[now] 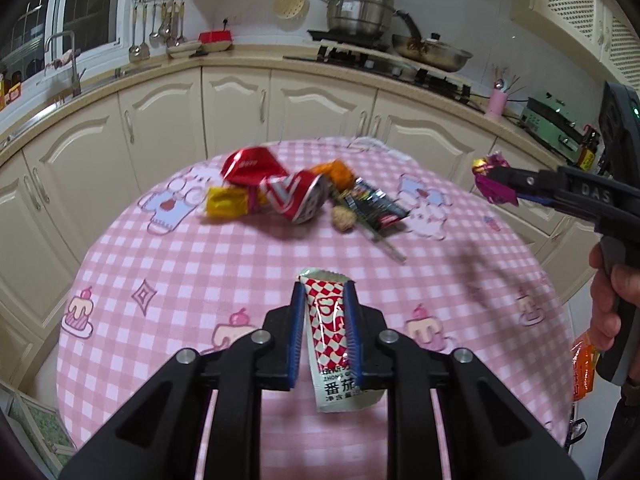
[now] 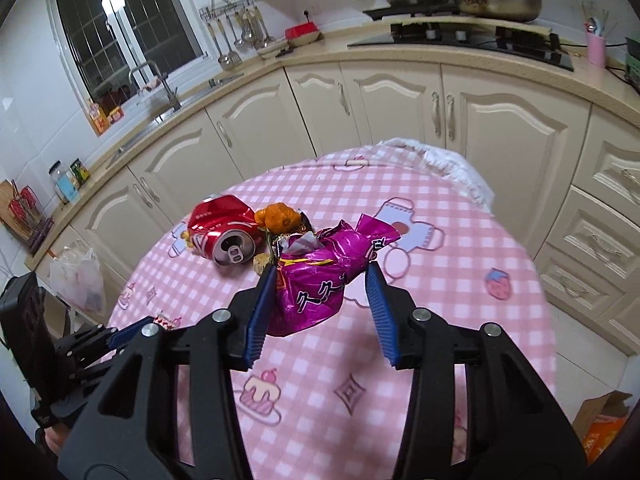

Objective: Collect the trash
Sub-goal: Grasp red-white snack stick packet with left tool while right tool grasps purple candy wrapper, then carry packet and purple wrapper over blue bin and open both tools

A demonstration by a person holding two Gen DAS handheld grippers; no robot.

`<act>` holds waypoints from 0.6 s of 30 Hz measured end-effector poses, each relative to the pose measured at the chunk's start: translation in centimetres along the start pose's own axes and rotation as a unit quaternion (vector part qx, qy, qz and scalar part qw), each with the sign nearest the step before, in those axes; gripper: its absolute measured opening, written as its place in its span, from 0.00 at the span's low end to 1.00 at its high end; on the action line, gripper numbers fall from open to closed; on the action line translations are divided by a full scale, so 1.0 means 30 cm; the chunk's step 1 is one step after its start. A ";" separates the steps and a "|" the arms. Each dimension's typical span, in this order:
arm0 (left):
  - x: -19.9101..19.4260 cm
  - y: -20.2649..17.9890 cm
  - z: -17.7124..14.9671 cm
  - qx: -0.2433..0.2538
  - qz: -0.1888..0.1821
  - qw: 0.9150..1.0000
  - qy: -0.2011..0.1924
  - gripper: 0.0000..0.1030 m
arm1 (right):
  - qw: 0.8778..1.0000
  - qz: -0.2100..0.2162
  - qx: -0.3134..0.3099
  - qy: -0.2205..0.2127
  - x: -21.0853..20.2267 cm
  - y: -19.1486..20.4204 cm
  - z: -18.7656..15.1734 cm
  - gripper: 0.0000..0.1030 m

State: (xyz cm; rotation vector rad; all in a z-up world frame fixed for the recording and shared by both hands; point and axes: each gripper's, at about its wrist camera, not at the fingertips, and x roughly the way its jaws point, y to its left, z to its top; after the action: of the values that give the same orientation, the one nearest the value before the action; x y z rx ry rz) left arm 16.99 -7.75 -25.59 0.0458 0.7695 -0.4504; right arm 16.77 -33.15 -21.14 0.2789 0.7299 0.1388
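Note:
My left gripper (image 1: pixel 325 292) is shut on a red-and-white ketchup sachet (image 1: pixel 332 328), held above the round pink checked table (image 1: pixel 200 272). My right gripper (image 2: pixel 322 276) holds a crumpled purple wrapper (image 2: pixel 320 276); the wrapper touches the left pad (image 2: pixel 260 312), and a gap shows beside the right pad. In the left wrist view it (image 1: pixel 496 188) grips the same wrapper (image 1: pixel 490 178) above the table's right edge. At the table's far side lies a trash pile: a crushed red can (image 1: pixel 296 196), a yellow wrapper (image 1: pixel 226 202), orange peel (image 1: pixel 336 172), a black packet (image 1: pixel 376 204), a nut shell (image 1: pixel 344 218).
Cream kitchen cabinets (image 1: pixel 240 104) curve behind the table, with a sink at left and a stove with pots (image 1: pixel 360 12) at back. An orange package (image 1: pixel 582 364) shows at the right beside the person's hand. A plastic bag (image 2: pixel 78 280) and a cardboard box (image 2: pixel 604 416) sit on the floor.

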 end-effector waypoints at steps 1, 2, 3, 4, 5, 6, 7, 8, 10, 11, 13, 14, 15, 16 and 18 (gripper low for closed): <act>-0.009 -0.014 0.008 0.003 -0.002 1.000 -0.004 0.17 | 1.000 -0.002 0.000 -0.005 -0.023 -0.005 -0.003 0.43; -0.020 -0.032 0.018 0.007 -0.005 1.000 -0.009 0.17 | 1.000 -0.004 0.001 -0.011 -0.054 -0.014 -0.004 0.43; -0.028 -0.048 0.028 0.010 -0.009 1.000 -0.013 0.17 | 1.000 -0.005 0.002 -0.015 -0.070 -0.021 -0.004 0.43; -0.036 -0.064 0.037 0.013 -0.013 1.000 -0.017 0.17 | 1.000 -0.008 0.003 -0.021 -0.099 -0.034 -0.005 0.43; -0.046 -0.084 0.048 0.019 -0.015 0.999 -0.022 0.17 | 1.000 -0.011 0.004 -0.025 -0.118 -0.043 -0.006 0.43; -0.053 -0.102 0.057 0.023 -0.018 0.999 -0.026 0.17 | 0.999 -0.014 0.005 -0.029 -0.141 -0.054 -0.007 0.43; -0.061 -0.122 0.067 0.026 -0.023 0.999 -0.030 0.17 | 0.999 -0.016 0.008 -0.034 -0.166 -0.066 -0.009 0.43; -0.069 -0.144 0.076 0.030 -0.028 0.999 -0.034 0.17 | 0.999 -0.016 0.011 -0.038 -0.187 -0.076 -0.012 0.43; -0.084 -0.189 0.096 0.039 -0.038 0.998 -0.042 0.17 | 0.999 -0.023 0.014 -0.047 -0.234 -0.097 -0.019 0.43; -0.090 -0.209 0.104 0.042 -0.044 0.997 -0.046 0.17 | 0.998 -0.026 0.017 -0.052 -0.260 -0.112 -0.025 0.43; -0.103 -0.266 0.125 0.053 -0.058 0.995 -0.053 0.17 | 0.997 -0.033 0.024 -0.061 -0.309 -0.146 -0.038 0.43; -0.110 -0.292 0.134 0.058 -0.065 0.995 -0.057 0.17 | 0.997 -0.038 0.029 -0.066 -0.336 -0.166 -0.047 0.43; -0.115 -0.322 0.142 0.063 -0.073 0.994 -0.060 0.17 | 0.996 -0.045 0.037 -0.072 -0.370 -0.194 -0.058 0.43; -0.121 -0.365 0.153 0.070 -0.086 0.992 -0.063 0.17 | 0.995 -0.049 0.043 -0.076 -0.393 -0.215 -0.068 0.43; -0.126 -0.432 0.167 0.078 -0.107 0.989 -0.066 0.17 | 0.992 -0.062 0.061 -0.087 -0.460 -0.277 -0.097 0.43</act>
State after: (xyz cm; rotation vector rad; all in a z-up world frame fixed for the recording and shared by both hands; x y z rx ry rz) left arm 12.61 -19.05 -17.82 0.0789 0.6093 -0.7099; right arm 4.85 -43.54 -16.90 0.3569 0.5815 -0.0487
